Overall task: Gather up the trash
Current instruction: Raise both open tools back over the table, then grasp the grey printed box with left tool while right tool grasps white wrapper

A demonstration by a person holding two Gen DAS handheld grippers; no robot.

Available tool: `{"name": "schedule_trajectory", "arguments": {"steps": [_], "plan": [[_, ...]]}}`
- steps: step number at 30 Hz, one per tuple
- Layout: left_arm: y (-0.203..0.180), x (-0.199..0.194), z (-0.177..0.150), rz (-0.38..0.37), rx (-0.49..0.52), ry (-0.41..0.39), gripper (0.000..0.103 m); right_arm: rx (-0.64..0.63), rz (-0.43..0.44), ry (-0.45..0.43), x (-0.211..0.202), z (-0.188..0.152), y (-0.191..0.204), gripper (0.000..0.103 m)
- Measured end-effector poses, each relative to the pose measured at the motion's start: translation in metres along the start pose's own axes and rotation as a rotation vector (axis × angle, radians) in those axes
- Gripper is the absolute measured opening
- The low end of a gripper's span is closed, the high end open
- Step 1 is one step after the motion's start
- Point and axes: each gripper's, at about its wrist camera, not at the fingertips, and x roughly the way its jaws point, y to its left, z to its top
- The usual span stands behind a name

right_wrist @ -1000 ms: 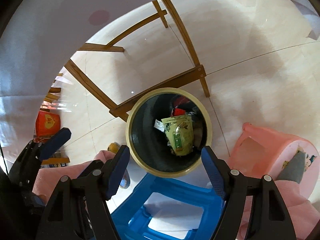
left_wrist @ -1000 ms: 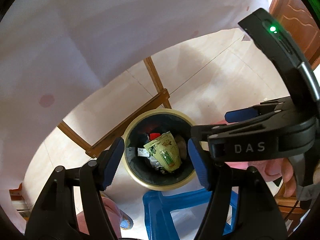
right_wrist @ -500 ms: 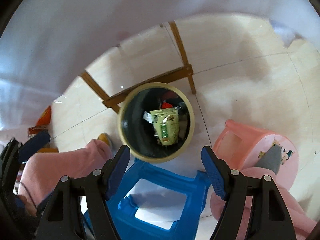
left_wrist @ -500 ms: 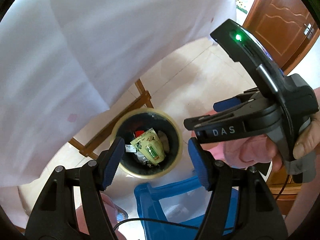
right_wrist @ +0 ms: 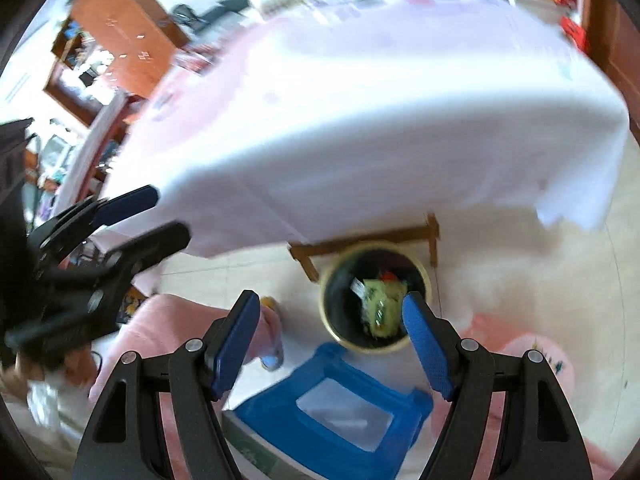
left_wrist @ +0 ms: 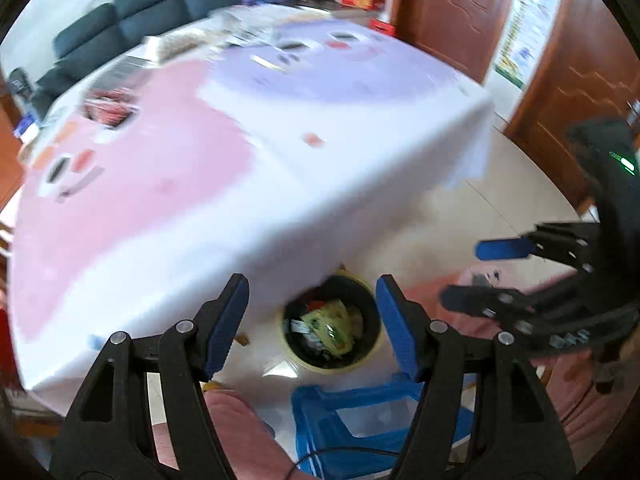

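Both grippers hang above the floor, angled steeply down, and both are empty. The left gripper [left_wrist: 312, 320] has its blue pads wide apart with nothing between them. Past the gap, well below on the tiled floor, stands the bin [left_wrist: 362, 364], a dark round pail with a yellow rim. The trash [left_wrist: 326, 330] lies inside it: a green-yellow wrapper on top, with a red scrap and white bits beside it. In this view the bin sits right between the pads, though far beneath them.

The right gripper [right_wrist: 330, 336] is likewise spread wide and holds nothing. From its camera the bin [right_wrist: 334, 328] lies just inside the right pad, whose tip overlaps the bin's rim and the wrapper [right_wrist: 380, 306] in the picture, though the bin is well below it.

The bin stands at the edge of a table [left_wrist: 280, 152] draped in a white cloth, beside its wooden leg frame [right_wrist: 360, 240]. A blue stool [right_wrist: 280, 416] stands just near of the bin. Each gripper shows blurred at the side of the other's view.
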Motion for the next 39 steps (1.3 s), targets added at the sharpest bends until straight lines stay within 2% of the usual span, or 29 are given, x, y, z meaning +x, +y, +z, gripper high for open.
{"name": "schedule_trajectory", "arguments": {"steps": [4,11,18,22,28,31,39], "plan": [[0.027,-0.025,0.026,0.039,-0.033,-0.036,0.063,-0.094,0.006,-0.08,-0.033,0.029,0.03,0.075],[0.073,-0.067,0.079,0.071,-0.077,-0.084,0.063,-0.145,0.029,-0.164,-0.065,0.091,0.069,0.075],[0.122,-0.098,0.135,0.148,-0.09,-0.166,0.063,-0.126,0.039,-0.195,-0.074,0.156,0.078,0.075],[0.149,-0.1,0.163,0.168,-0.114,-0.172,0.063,-0.11,0.034,-0.218,-0.067,0.195,0.082,0.075],[0.184,-0.075,0.201,0.178,-0.108,-0.13,0.063,-0.051,0.008,-0.241,-0.045,0.264,0.066,0.076],[0.208,-0.048,0.221,0.152,-0.144,-0.073,0.063,0.008,-0.018,-0.237,-0.027,0.298,0.048,0.081],[0.257,0.03,0.257,0.125,-0.189,0.038,0.063,0.16,-0.087,-0.196,0.042,0.376,-0.009,0.083]]}}
